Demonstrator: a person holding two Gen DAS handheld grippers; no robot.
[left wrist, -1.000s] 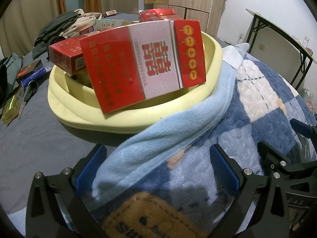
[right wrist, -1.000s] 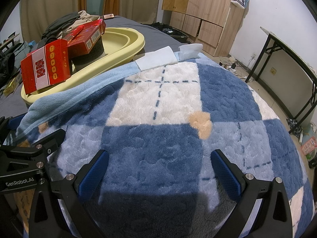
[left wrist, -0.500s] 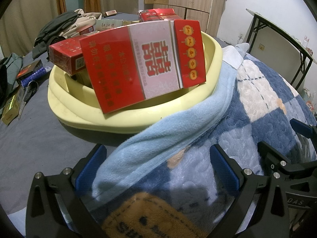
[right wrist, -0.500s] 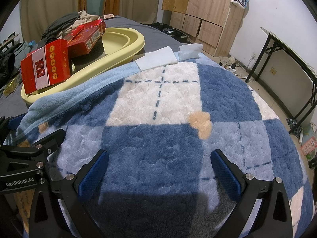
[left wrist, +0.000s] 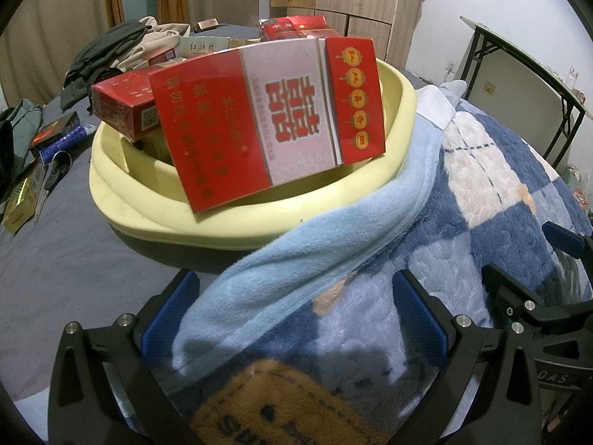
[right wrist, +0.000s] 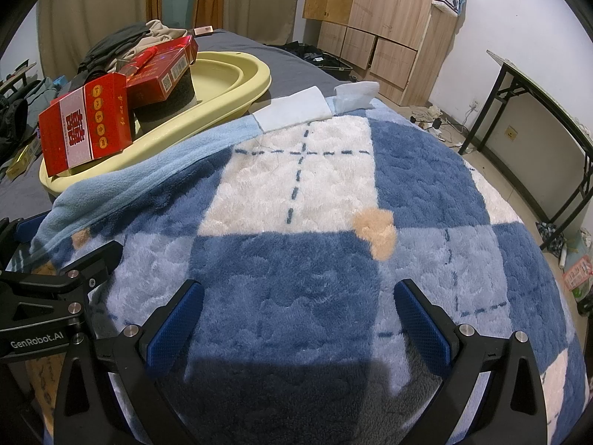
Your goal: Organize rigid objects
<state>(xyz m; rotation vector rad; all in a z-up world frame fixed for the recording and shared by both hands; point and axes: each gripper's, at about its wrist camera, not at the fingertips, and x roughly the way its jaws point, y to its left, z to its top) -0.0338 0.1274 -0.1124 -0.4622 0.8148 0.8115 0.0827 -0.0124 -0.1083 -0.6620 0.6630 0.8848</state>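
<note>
Hovering: left gripper (left wrist: 292, 311) and right gripper (right wrist: 296, 315) fingers wide apart, empty | red carton (left wrist: 267, 118) leans in yellow basin (left wrist: 237, 222) near bed's blanket edge | light, stiff, glossy cardboard; pinch across thin edges

Red carton (left wrist: 267, 126): glossy card, catching the light
Basin (left wrist: 237, 222): smooth matt plastic, pale yellow
Blanket (right wrist: 296, 259): thick fuzzy fleece (blue and cream checks)
Gripper pads (right wrist: 174, 326): blue, finely textured
Wardrobe (right wrist: 389, 3): bare wood grain
</note>
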